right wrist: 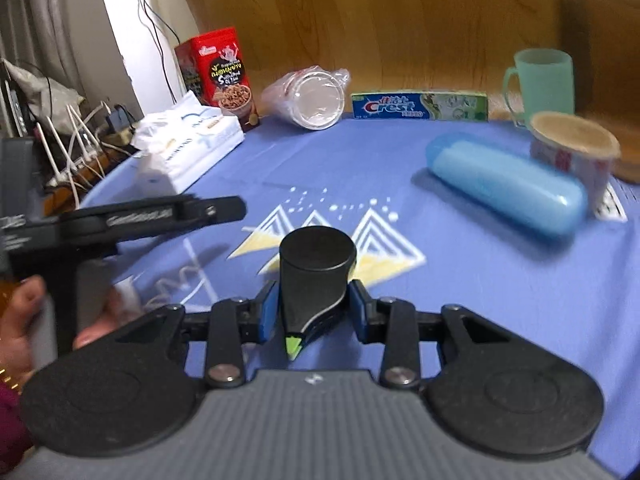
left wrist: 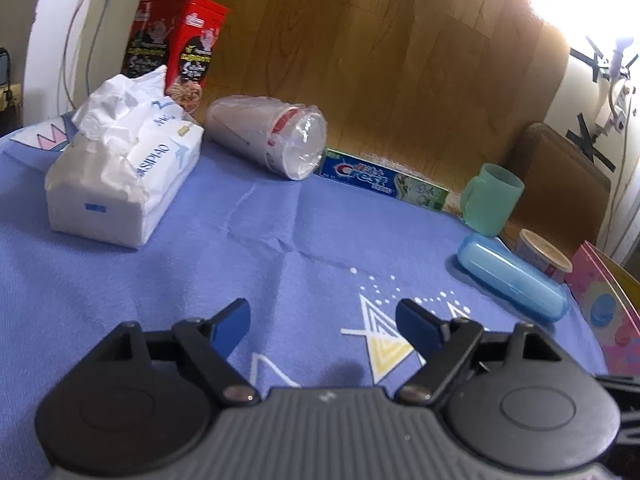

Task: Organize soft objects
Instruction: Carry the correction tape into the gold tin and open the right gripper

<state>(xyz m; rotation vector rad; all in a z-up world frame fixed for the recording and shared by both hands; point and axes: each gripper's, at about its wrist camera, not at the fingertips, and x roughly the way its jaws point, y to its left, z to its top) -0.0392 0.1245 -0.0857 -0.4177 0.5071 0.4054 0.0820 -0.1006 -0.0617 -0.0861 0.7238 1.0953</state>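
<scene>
Scanning left to right: tissue pack [left wrist: 120, 184] sits far left on the blue cloth [left wrist: 280, 240], long axis running away from me toward the red snack box [left wrist: 176, 44] just behind it. My left gripper [left wrist: 322, 328] hangs over bare cloth, jaws wide apart and empty; the pack lies ahead and to its left, so I judge the left hand nearer. Next along, a bagged stack of cups [left wrist: 276, 136] on its side, Crest toothpaste box [left wrist: 384, 180], green mug [left wrist: 492, 196], blue case [left wrist: 512, 276], a foil-lidded tub [left wrist: 540, 254]. My right gripper [right wrist: 312, 316] is clamped on a black cylindrical object [right wrist: 316, 272]. Nothing blocks the left hand's path.
</scene>
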